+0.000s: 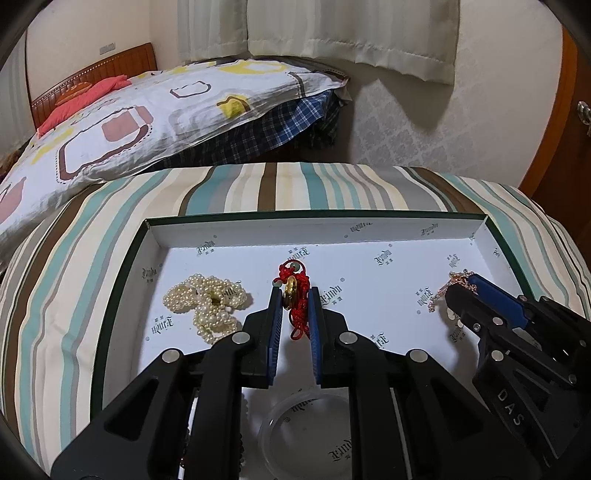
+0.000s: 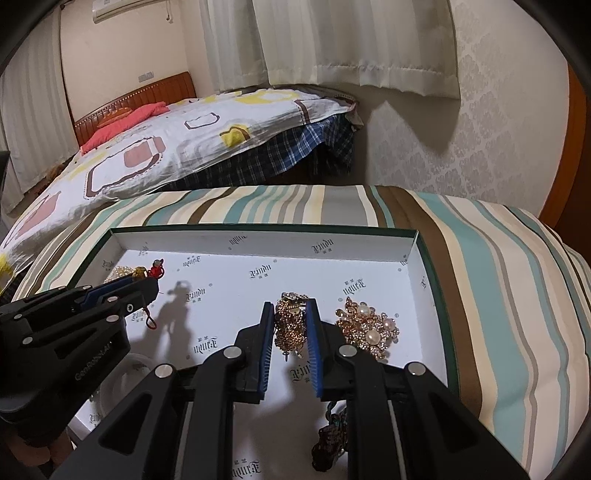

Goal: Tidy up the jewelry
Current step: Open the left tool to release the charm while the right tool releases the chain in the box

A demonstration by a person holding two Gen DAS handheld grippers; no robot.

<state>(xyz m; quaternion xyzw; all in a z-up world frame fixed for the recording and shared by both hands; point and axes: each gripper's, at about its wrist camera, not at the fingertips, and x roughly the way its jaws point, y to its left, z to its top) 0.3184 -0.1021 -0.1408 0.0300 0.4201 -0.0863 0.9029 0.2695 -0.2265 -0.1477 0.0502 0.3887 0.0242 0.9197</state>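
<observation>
A shallow box lid, dark green outside and white with printed lettering inside, lies on a striped bedspread and serves as the tray for the jewelry. The left gripper has its blue-padded fingers drawn narrow on a red cord charm with a gold piece, the cord hanging down between them toward the lid floor. Just left of it a heap of pearl strands rests on the lid floor, and a clear bangle lies partly hidden beneath the gripper body. The right gripper likewise has its fingers closed to a narrow gap on a bunched gold chain; whether the chain is clear of the lid floor cannot be told. Just to the right of it, apart from the fingers, a gold brooch set with pearls lies on the lid floor near the right wall. A dark beaded piece shows under the right gripper near the bottom edge, its form unclear. In the left wrist view the right gripper appears at the lid's right end, well apart from the left. Beyond the lid stand a bed with a patterned quilt and pale curtains.
</observation>
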